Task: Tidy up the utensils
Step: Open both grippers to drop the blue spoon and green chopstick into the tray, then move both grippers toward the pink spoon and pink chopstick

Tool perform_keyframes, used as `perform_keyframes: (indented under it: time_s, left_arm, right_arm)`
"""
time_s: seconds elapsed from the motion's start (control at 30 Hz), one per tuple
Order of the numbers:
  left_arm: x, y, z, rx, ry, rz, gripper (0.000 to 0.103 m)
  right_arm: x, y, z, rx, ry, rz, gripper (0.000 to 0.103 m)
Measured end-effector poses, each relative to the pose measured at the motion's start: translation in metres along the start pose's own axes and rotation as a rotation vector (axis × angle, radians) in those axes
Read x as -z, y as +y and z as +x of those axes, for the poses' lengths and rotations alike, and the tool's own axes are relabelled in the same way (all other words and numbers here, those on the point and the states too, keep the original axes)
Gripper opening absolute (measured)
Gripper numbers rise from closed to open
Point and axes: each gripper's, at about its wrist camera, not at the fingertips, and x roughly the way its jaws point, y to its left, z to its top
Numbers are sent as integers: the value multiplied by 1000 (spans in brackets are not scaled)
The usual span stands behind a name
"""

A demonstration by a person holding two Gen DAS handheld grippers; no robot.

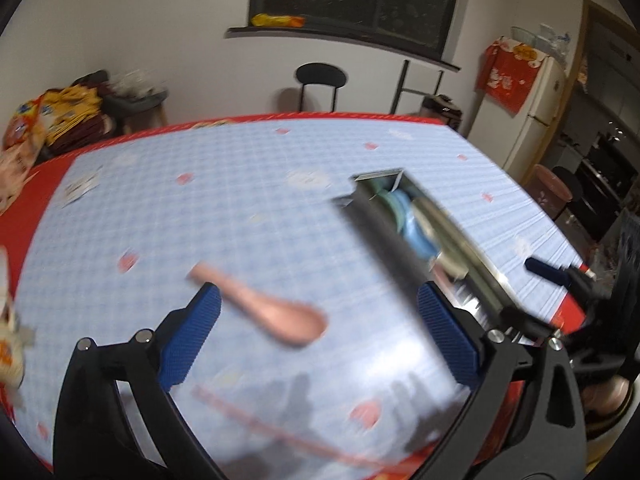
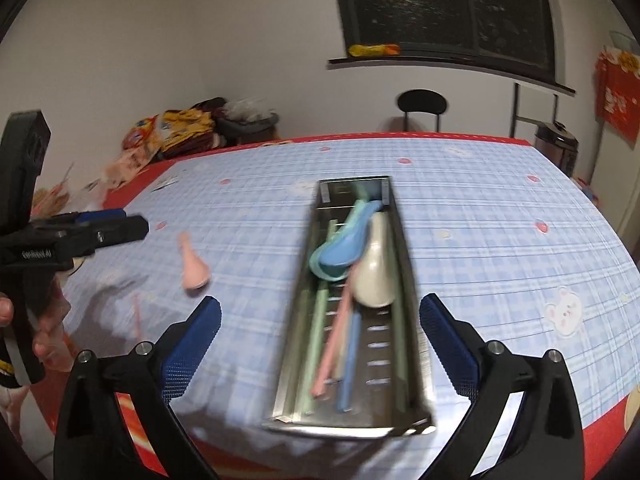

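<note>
A pink spoon lies on the blue checked tablecloth, just beyond my open left gripper, whose jaws hold nothing. To its right stands a long metal tray. In the right wrist view the tray holds a blue spoon, a white spoon, a green spoon under the blue one, and green, pink and blue chopsticks. My right gripper is open over the tray's near end, holding nothing. The pink spoon and a pink chopstick lie left of the tray.
My left gripper and a person's hand show at the left edge. Snack bags are piled past the table's far left corner. A black chair stands behind the table. The red table edge is near.
</note>
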Motion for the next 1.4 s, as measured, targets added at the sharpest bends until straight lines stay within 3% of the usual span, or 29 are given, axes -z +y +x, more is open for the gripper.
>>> perform_keyframes:
  time_s: [0.17, 0.37, 0.5, 0.73, 1.1, 1.4]
  left_arm:
    - [41, 36, -23, -98, 5, -24, 97]
    - [80, 68, -42, -199, -22, -21, 97]
    - [90, 78, -38, -233, -2, -5, 97]
    - [98, 92, -31, -198, -9, -47, 97]
    - [105, 91, -22, -162, -14, -60, 97]
    - [109, 94, -31, -164, -65, -93, 97]
  right_arm:
    - [10, 35, 0, -90, 0, -55, 97]
    - [21, 84, 13, -123, 45, -190, 97]
    - [28, 108, 24, -135, 92, -238, 97]
    - [44, 134, 49, -92, 194, -322, 97]
    - [53, 155, 71, 19, 261, -433, 97]
    - [51, 145, 76, -22, 303, -363, 97]
